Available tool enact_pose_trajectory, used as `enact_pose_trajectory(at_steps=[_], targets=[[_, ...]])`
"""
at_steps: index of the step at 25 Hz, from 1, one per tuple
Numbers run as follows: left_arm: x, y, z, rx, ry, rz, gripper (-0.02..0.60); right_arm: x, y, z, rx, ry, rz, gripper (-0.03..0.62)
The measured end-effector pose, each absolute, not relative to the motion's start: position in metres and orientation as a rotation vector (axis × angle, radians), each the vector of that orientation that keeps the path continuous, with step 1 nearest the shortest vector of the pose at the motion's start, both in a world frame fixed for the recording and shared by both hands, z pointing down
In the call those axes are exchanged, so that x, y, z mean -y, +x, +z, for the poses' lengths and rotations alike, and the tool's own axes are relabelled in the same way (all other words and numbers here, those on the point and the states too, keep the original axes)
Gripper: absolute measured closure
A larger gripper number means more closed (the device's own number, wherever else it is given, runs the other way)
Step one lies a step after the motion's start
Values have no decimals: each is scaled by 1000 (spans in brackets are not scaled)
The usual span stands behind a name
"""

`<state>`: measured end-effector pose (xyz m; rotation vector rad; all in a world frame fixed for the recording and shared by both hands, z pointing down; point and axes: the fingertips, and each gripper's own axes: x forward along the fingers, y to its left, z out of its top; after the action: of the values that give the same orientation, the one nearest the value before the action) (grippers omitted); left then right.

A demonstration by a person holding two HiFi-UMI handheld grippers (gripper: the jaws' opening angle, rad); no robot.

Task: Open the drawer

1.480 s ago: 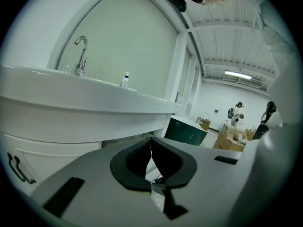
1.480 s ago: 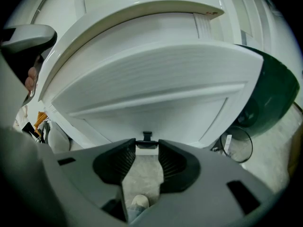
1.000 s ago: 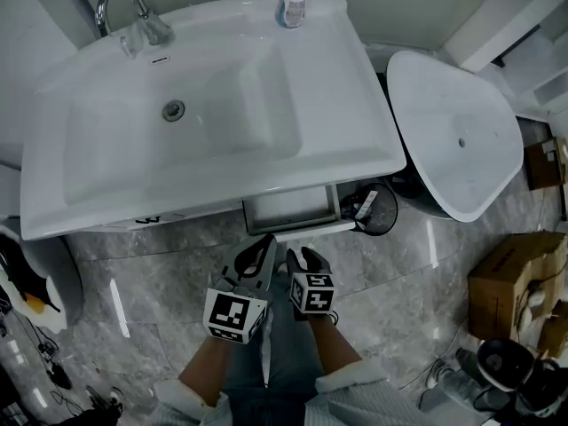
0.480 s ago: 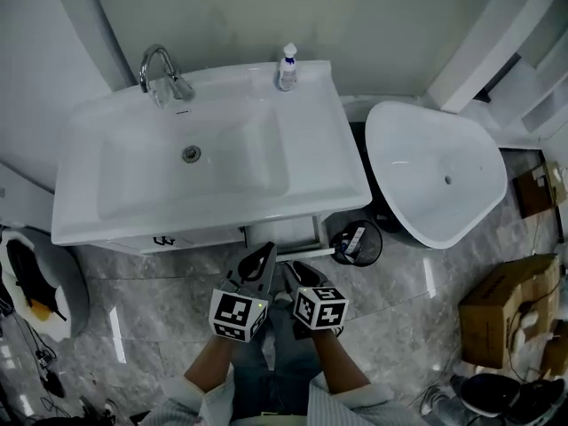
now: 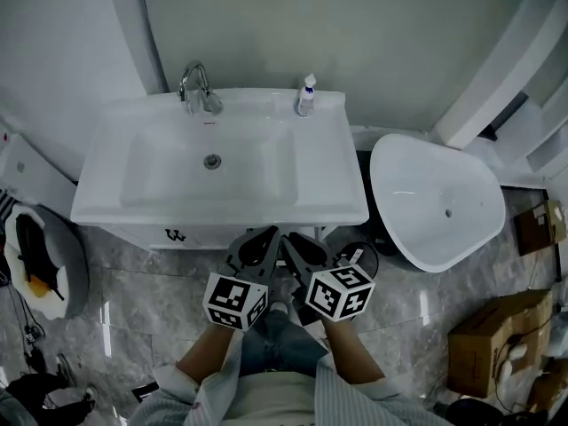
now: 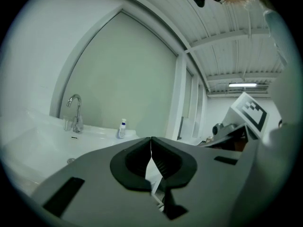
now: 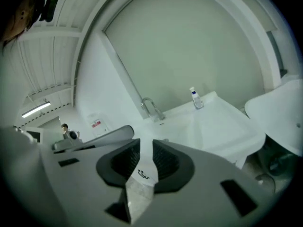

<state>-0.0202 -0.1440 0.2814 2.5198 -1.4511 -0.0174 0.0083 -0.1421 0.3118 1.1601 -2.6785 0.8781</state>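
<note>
A white washbasin (image 5: 133, 204) tops a vanity cabinet (image 5: 142, 235) with a small dark handle (image 5: 175, 235). The basin's front rim and my grippers hide most of the drawer below it; only a white sliver (image 5: 316, 232) shows. Both grippers hang side by side in front of the rim, pointing at the cabinet. My left gripper (image 5: 269, 234) (image 6: 151, 148) is shut, its tips touching with nothing in them. My right gripper (image 5: 287, 240) (image 7: 146, 148) has a narrow gap between its jaws, which are closing on nothing. Through that gap the cabinet handle (image 7: 143, 174) shows.
A faucet (image 5: 197, 85) and a soap bottle (image 5: 306, 96) stand at the back of the basin. A white toilet (image 5: 435, 202) is at the right, with a small dark bin (image 5: 362, 257) beside the cabinet. Cardboard boxes (image 5: 484, 344) lie on the marble floor at the lower right.
Both grippers have risen in front of the cabinet, and the head view has pulled back. The open drawer, plain to see a second ago, has slipped under the basin's rim.
</note>
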Motion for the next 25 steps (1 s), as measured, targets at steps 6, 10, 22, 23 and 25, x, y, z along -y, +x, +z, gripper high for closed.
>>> enact_pose_trajectory(at_steps=[6, 10, 22, 23, 25], targets=[[130, -28, 241, 1415, 2530, -146, 565, 134, 6, 248, 2829, 1109, 725, 537], [120, -30, 220, 1402, 2541, -179, 565, 126, 8, 220, 2903, 1076, 656, 560], [117, -2, 185, 1313, 2617, -206, 565, 121, 28, 187, 2951, 1039, 514, 583], [118, 0, 185, 1306, 2621, -204, 565, 121, 29, 187, 2950, 1037, 517, 583], [120, 3, 184, 1294, 2626, -199, 565, 124, 32, 189, 2943, 1033, 529, 583]])
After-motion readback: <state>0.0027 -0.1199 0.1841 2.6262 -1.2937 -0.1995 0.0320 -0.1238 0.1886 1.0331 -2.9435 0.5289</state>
